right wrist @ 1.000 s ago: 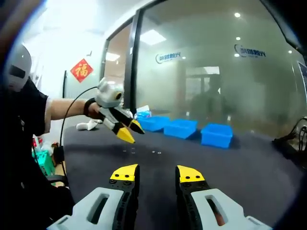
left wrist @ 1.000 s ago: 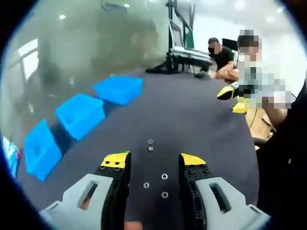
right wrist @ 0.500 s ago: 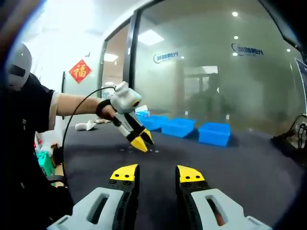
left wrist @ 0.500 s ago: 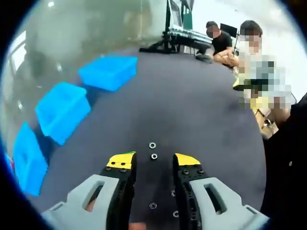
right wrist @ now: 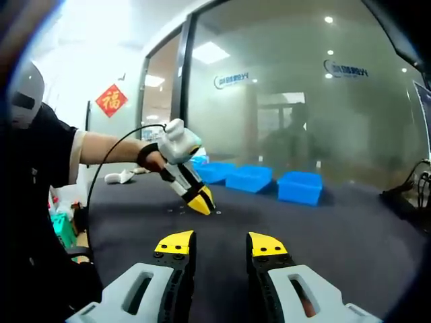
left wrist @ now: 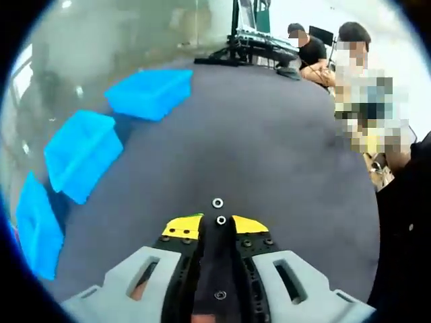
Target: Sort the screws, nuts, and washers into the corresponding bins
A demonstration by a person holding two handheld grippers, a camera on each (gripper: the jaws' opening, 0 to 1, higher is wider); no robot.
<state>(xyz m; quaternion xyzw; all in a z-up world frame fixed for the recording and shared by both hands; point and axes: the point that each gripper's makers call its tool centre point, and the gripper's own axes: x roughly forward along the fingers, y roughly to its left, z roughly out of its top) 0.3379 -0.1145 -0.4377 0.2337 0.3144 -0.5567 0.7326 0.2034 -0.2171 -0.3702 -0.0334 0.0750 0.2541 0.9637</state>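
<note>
Narrowing since a moment ago, the left gripper (left wrist: 216, 225) has its jaws nearly pressed together around a nut (left wrist: 221, 220) on the dark table (left wrist: 269, 148); a washer (left wrist: 217, 202) lies just beyond. Whether they grip it is unclear. Three blue bins (left wrist: 81, 151) sit left.

Right gripper (right wrist: 221, 243) stays spread, above the table; small parts there are too tiny to identify.

**Camera positions**

Left gripper view looks steeply down, close over the dark table (left wrist: 269, 134), bins (left wrist: 81, 151) at 10 o'clock; right gripper view sits low and farther back, looking level across the table (right wrist: 350, 229) toward a glass wall (right wrist: 303, 94); both share the table, the bins (right wrist: 252, 178) and the left gripper (right wrist: 202, 205).
</note>
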